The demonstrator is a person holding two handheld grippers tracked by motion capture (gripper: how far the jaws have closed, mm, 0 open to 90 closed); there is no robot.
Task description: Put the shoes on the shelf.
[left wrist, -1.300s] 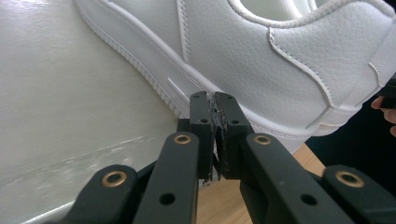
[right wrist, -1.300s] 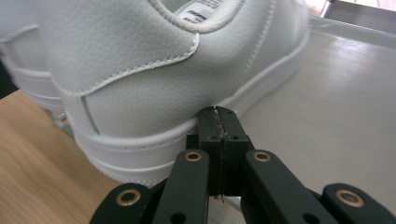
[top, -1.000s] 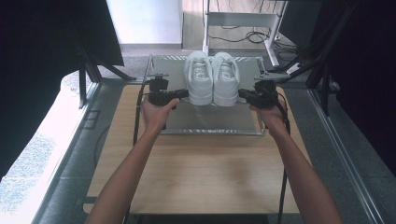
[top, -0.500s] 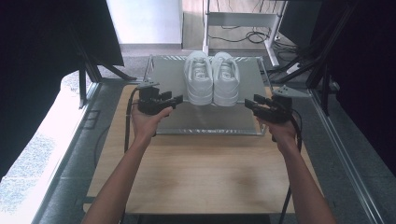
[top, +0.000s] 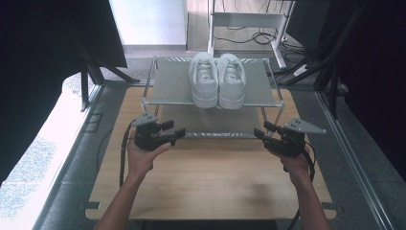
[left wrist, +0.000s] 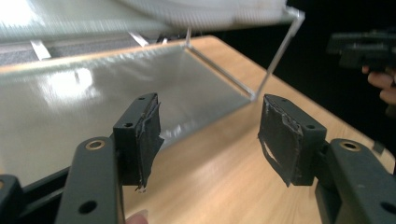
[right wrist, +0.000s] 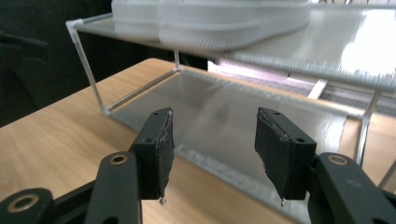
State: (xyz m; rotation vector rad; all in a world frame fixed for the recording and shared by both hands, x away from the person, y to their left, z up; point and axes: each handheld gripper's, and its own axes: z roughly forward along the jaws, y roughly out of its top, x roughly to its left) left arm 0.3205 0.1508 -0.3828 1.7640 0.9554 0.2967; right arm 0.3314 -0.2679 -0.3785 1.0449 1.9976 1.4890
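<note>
No writing was legible; both grippers, left gripper and right gripper, had drawn back from the white shoes, jaws just opened wide, empty.

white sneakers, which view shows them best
The high view: both white sneakers sit whole, side by side on the rack's top shelf. The right gripper view catches their soles edge-on; the left gripper view gives a blurred strip.

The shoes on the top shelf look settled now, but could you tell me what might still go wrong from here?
1. The pair of white shoes sits at the front edge of the rack's top shelf, toes slightly over it; a knock could tip them off.
2. Both tongs, left and right, hover open and empty close to the rack's thin front legs; a careless sweep could jolt the light frame.
3. The trailing cables near the hands could snag the table edge.
</note>
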